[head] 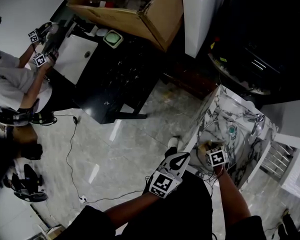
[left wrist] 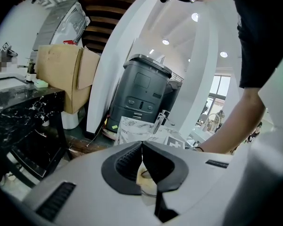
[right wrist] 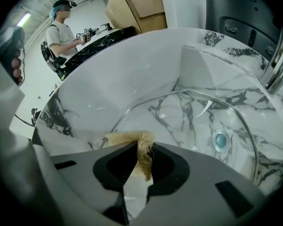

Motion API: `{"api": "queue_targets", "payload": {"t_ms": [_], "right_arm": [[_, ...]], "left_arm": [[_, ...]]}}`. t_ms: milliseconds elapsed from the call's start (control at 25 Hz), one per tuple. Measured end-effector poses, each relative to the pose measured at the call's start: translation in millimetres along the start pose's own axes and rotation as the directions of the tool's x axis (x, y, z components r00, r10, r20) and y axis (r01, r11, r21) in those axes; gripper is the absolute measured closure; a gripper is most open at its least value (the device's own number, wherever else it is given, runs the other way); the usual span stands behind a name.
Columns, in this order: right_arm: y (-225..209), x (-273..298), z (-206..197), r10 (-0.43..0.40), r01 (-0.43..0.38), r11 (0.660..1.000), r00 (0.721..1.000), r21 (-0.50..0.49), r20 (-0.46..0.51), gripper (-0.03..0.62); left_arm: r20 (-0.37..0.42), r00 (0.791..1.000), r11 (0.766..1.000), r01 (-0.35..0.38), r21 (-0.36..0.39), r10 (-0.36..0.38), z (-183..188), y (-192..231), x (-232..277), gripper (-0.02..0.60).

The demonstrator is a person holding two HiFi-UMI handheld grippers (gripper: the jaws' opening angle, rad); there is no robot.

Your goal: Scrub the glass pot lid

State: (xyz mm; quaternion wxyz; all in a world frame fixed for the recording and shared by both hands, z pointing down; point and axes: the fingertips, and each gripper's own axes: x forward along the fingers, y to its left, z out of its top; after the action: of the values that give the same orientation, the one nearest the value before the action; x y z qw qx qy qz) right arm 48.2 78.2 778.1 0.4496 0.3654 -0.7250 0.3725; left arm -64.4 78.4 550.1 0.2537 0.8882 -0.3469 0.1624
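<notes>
The glass pot lid [right wrist: 188,121] lies inside the marble sink [right wrist: 132,79], its metal rim and blue-grey knob [right wrist: 220,140] showing. My right gripper [right wrist: 142,149] is shut on a tan fibrous scrubber [right wrist: 132,138], which rests at the lid's near rim. In the head view the lid [head: 237,141] sits in the sink [head: 225,101] at lower right, with the right gripper [head: 208,147] over its near edge. My left gripper [head: 179,160] hangs beside the sink's left corner, off the lid. Its jaws meet at the tips [left wrist: 142,145] with nothing between them.
A chrome faucet [right wrist: 278,65] stands at the sink's far right. A dark grey machine [left wrist: 141,93] sits behind the sink. Across the tiled floor are a black counter [head: 115,74], a cardboard box [head: 135,9], another person [head: 15,84] and a floor cable [head: 70,154].
</notes>
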Motion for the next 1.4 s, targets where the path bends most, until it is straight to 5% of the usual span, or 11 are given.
{"api": "queue_targets", "payload": {"t_ms": [1400], "right_arm": [[-74.0, 1.2, 43.9, -0.096, 0.086, 0.992, 0.989, 0.088, 0.116, 0.523]], "left_arm": [[-0.004, 1.0, 1.0, -0.018, -0.015, 0.018, 19.7, 12.4, 31.1, 0.565]]}}
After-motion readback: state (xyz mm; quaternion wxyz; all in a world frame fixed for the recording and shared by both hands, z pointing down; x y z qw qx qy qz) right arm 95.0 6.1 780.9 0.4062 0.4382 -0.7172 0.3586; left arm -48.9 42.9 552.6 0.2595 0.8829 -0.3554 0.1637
